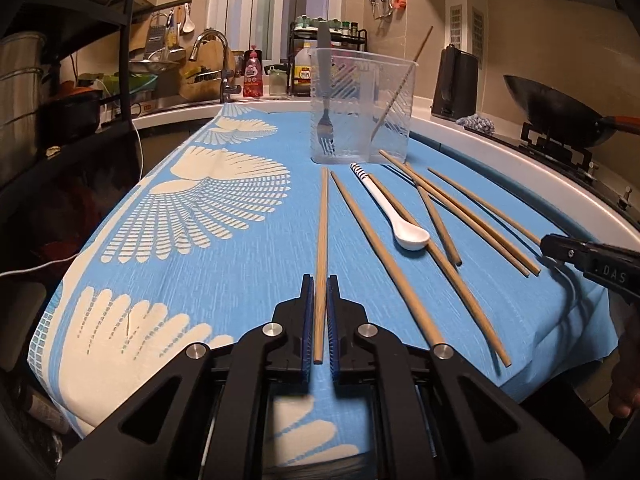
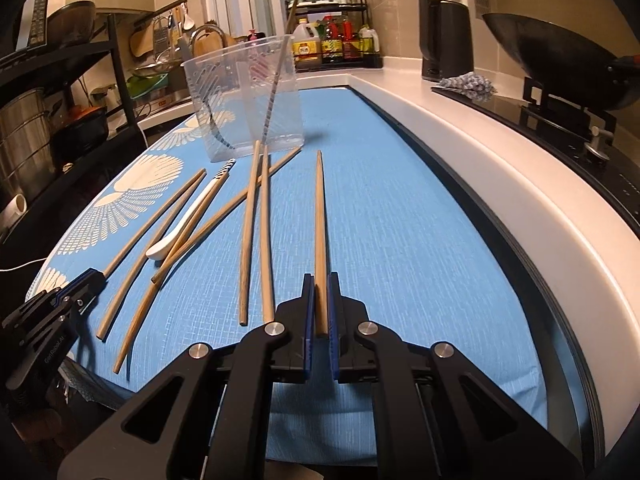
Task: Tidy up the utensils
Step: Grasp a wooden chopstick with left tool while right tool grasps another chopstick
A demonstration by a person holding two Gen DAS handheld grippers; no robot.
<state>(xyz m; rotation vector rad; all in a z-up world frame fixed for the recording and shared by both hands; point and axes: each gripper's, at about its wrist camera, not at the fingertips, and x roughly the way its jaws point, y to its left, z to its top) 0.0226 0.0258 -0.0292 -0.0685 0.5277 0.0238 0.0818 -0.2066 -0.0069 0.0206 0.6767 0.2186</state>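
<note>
Blue cloth [image 1: 240, 280] covers the worktop, where a clear container [image 1: 362, 108] holds a fork [image 1: 326, 124]. Loose chopsticks [image 1: 448, 216] and a white spoon [image 1: 396, 216] crowd between both grippers. Left gripper [image 1: 320, 292] clamps one chopstick [image 1: 322, 240]; right gripper [image 2: 320, 292] clamps another chopstick [image 2: 319, 216].
</note>
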